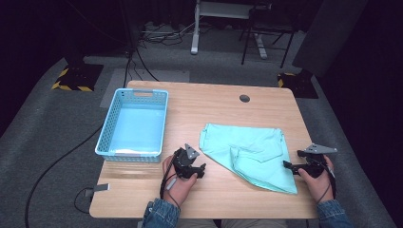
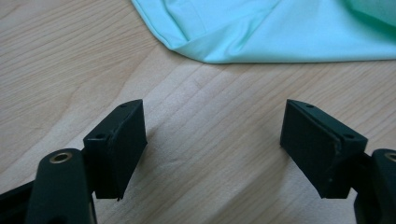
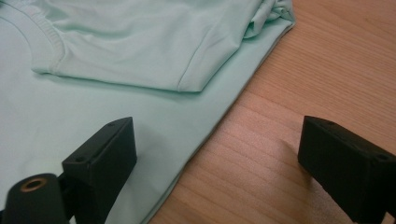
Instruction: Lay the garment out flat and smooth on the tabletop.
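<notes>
A mint-green folded garment [image 1: 249,154] lies on the right half of the wooden table [image 1: 209,109]. My left gripper [image 1: 198,170] rests just left of the cloth's near-left edge, jaws open over bare wood; the garment's edge [image 2: 243,42] lies a short way ahead of its gap [image 2: 212,144]. My right gripper [image 1: 289,165] sits at the cloth's right edge, jaws open. One of its jaws hovers over the garment [image 3: 116,60], the other over wood, with the cloth's hem running between them [image 3: 217,154].
A light-blue plastic basket [image 1: 110,124] stands at the table's left, beside my left hand. A round cable hole [image 1: 244,98] sits near the far edge. Beyond the table are desk legs [image 1: 195,28], floor cables and hazard-striped bases [image 1: 71,76].
</notes>
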The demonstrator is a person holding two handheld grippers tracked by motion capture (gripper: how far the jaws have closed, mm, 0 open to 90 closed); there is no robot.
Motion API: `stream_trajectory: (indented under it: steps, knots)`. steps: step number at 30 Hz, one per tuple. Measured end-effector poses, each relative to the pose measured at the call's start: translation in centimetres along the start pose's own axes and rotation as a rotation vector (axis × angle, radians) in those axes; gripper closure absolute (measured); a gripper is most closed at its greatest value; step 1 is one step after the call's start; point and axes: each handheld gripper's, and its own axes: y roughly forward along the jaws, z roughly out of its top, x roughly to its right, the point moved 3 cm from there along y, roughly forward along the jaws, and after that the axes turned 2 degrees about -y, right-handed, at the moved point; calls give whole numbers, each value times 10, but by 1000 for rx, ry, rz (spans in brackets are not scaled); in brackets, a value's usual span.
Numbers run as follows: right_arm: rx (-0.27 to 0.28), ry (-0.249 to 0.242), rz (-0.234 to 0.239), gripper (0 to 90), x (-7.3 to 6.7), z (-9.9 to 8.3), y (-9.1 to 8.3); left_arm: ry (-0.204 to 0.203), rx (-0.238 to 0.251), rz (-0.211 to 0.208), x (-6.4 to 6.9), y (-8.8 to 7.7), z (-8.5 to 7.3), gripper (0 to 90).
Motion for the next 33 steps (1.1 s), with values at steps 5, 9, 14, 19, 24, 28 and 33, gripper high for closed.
stream_trajectory:
  steps: [5, 9, 14, 19, 24, 28, 33]
  knots:
    - [0, 0, 0, 114, 0, 0, 0, 16, 19, -23, 8, -2, 10, 231]
    - [0, 0, 0, 115, 0, 0, 0, 42, 35, -33, 15, -4, 21, 234]
    - [0, 0, 1, 115, 0, 0, 0, 70, 45, -41, 22, -3, 35, 239]
    - [0, 0, 2, 116, 0, 0, 0, 100, 56, -58, 32, 0, 51, 248]
    - [1, 0, 3, 117, 0, 0, 0, 129, 57, -69, 42, 5, 64, 260]
    - [0, -2, 3, 117, 0, 0, 0, 145, 59, -79, 48, 9, 73, 269]
    - [0, -1, 4, 117, 0, 0, 0, 171, 57, -97, 57, 17, 86, 285]
